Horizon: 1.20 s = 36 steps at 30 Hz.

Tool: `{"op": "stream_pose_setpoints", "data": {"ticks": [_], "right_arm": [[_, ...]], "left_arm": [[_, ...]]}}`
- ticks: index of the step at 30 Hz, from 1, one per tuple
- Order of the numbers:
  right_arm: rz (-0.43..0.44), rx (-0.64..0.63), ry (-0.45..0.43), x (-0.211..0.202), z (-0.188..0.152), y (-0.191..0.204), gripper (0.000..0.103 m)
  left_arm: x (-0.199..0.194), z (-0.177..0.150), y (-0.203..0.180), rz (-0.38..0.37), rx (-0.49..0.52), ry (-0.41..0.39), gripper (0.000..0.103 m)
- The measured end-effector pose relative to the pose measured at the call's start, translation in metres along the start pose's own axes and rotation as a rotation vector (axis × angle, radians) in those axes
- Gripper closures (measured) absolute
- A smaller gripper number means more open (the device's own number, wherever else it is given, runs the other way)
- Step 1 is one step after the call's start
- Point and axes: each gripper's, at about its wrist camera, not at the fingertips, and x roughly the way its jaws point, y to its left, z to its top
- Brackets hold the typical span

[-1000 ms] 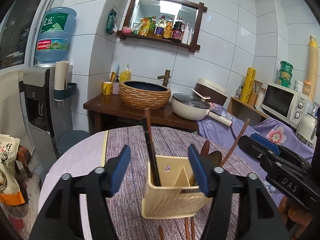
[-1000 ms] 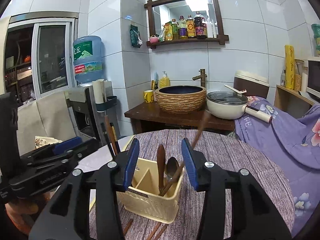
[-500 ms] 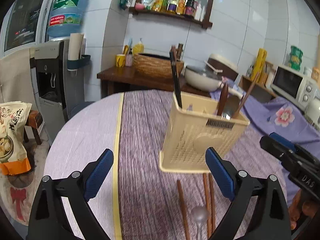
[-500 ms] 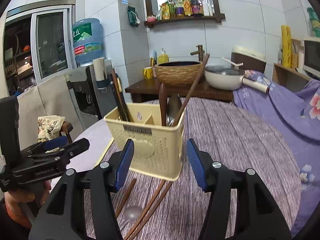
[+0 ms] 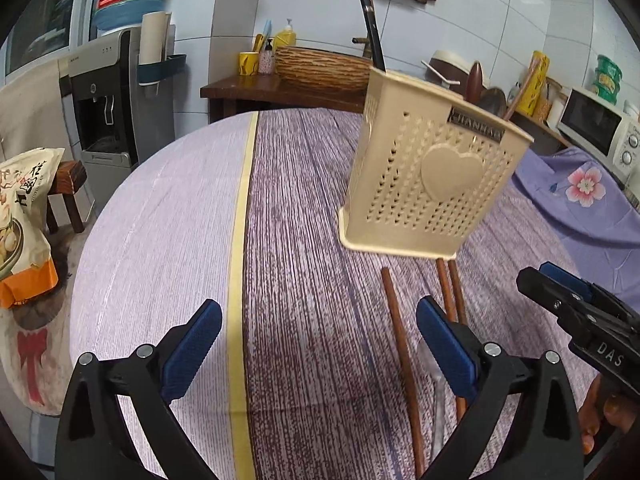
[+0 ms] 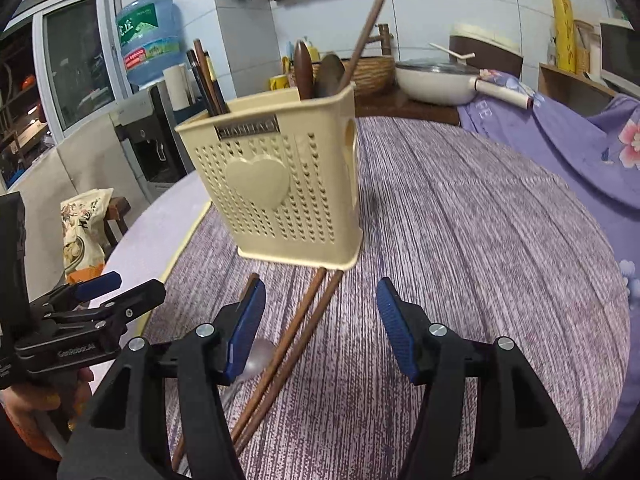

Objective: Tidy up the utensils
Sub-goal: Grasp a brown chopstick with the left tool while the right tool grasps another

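Observation:
A cream plastic utensil holder [image 5: 432,176] [image 6: 280,184] stands on the round table. It holds dark chopsticks [image 6: 206,78], a wooden spoon [image 6: 303,70], another spoon and one long chopstick. Brown chopsticks [image 6: 296,332] [image 5: 400,348] and a metal spoon [image 6: 256,356] [image 5: 434,376] lie on the cloth in front of it. My left gripper [image 5: 316,348] is open and empty, low over the table to the holder's left. My right gripper [image 6: 320,328] is open and empty, just above the loose chopsticks and spoon.
The table has a purple striped cloth [image 6: 460,240] with a yellow stripe [image 5: 238,260]. A water dispenser [image 5: 116,92], a snack bag on a stool [image 5: 24,216], a side table with a basin [image 5: 320,68], a pan [image 6: 436,80] and a microwave [image 5: 600,128] stand around.
Both grippers have dropped from above the holder down to the table in front of it and pulled back. The holder now stands farther ahead; the loose chopsticks and spoon came into view.

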Motion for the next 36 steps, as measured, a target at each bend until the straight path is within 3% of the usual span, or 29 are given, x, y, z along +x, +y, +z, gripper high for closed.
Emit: {"op": "stream_pose_setpoints", "data": {"ticks": [6,8,14,22,30,36], "right_arm": [[-0.011,0.011,0.065,0.019,-0.01,-0.001,0.046],[-0.015,-0.002,0.09,0.028,-0.012,0.003,0.054],[-0.027,0.019,0.162,0.053,-0.015,0.005,0.066],[-0.062,0.034,0.22,0.079,-0.007,0.006,0.077],[-0.097,0.054,0.224,0.095,0.005,0.006,0.083],[-0.103,0.051,0.217,0.099,0.009,0.004,0.088]], "left_arm": [[0.01,-0.006,-0.008,0.004,0.05,0.031,0.007],[0.013,-0.008,-0.011,-0.001,0.059,0.044,0.011],[0.023,-0.012,-0.019,-0.007,0.094,0.082,0.029],[0.031,-0.014,-0.027,-0.02,0.111,0.108,0.039],[0.041,-0.011,-0.043,-0.023,0.151,0.128,0.043],[0.057,-0.006,-0.051,-0.005,0.17,0.147,0.054]]}}
